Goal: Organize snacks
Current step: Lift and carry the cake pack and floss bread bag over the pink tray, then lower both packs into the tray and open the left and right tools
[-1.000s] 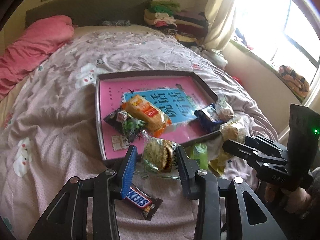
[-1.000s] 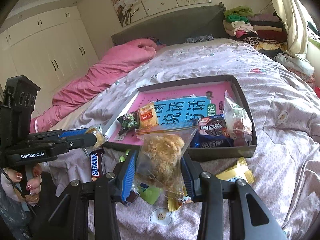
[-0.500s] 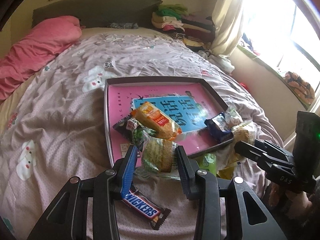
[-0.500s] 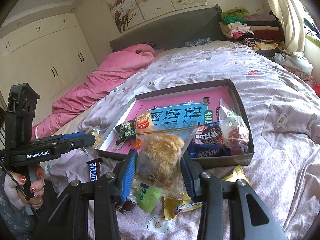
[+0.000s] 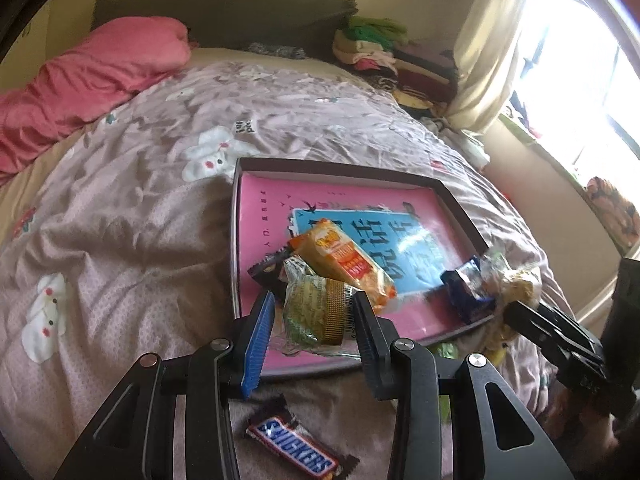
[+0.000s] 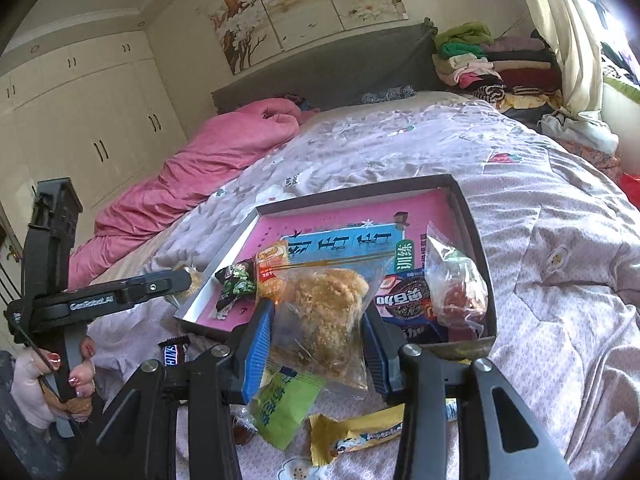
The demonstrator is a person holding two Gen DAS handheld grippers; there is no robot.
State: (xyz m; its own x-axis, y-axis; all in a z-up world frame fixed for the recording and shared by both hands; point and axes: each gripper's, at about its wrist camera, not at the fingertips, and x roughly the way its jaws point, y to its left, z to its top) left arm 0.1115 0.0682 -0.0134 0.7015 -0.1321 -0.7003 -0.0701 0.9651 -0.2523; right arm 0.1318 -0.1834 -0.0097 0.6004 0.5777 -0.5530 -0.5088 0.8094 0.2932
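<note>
My left gripper is shut on a green and gold wrapped pastry, held over the near edge of the dark-rimmed tray with a pink floor. In the tray lie an orange cracker pack, a dark candy pack and a blue cookie pack. My right gripper is shut on a clear bag with a crumbly yellow cake, just in front of the tray's near wall. A Snickers bar lies on the bedspread under my left gripper.
Loose packets lie on the bedspread before the tray: a green one and a yellow one. A clear bag with a reddish snack rests in the tray's corner. A pink duvet and folded clothes lie at the bed's head.
My left gripper has carried the pastry forward, from the bedspread in front of the tray to over the tray's near edge. The right gripper has barely moved with its bag.
</note>
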